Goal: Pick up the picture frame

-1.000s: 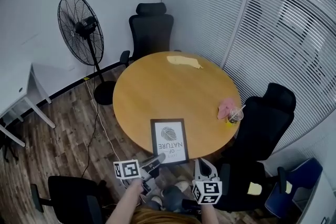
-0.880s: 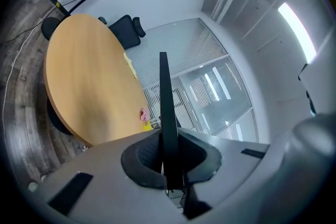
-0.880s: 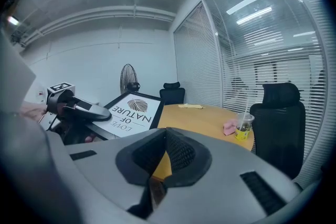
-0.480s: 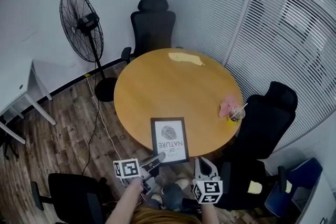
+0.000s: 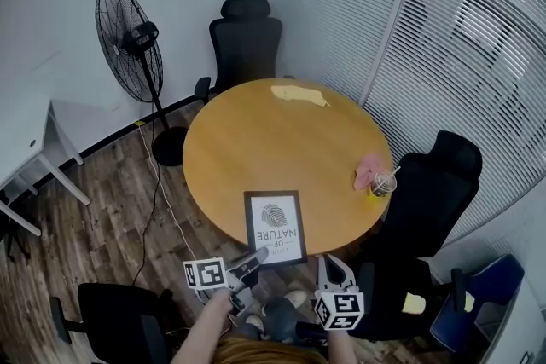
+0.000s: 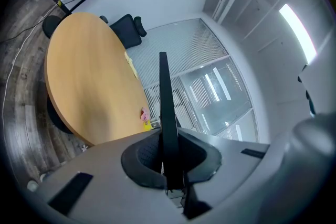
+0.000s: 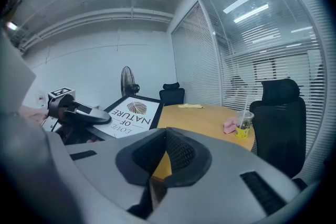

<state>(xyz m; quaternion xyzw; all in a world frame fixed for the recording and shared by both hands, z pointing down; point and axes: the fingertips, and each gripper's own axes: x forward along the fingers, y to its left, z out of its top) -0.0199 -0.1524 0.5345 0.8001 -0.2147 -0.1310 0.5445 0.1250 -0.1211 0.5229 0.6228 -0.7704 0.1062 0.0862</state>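
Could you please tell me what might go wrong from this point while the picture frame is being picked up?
1. The left gripper pinches the picture frame only at its near-left corner, so the frame could pivot or slip out.
2. The right gripper is shut and empty beside the frame, so it gives no support if the frame tips off the near edge of the table.

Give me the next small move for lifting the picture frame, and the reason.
Probably raise the left claw a little, straight up. Its jaws are clamped on the near edge of the picture frame, which sits at the near rim of the table. The right claw looks shut and empty, so the left one must do the lifting.
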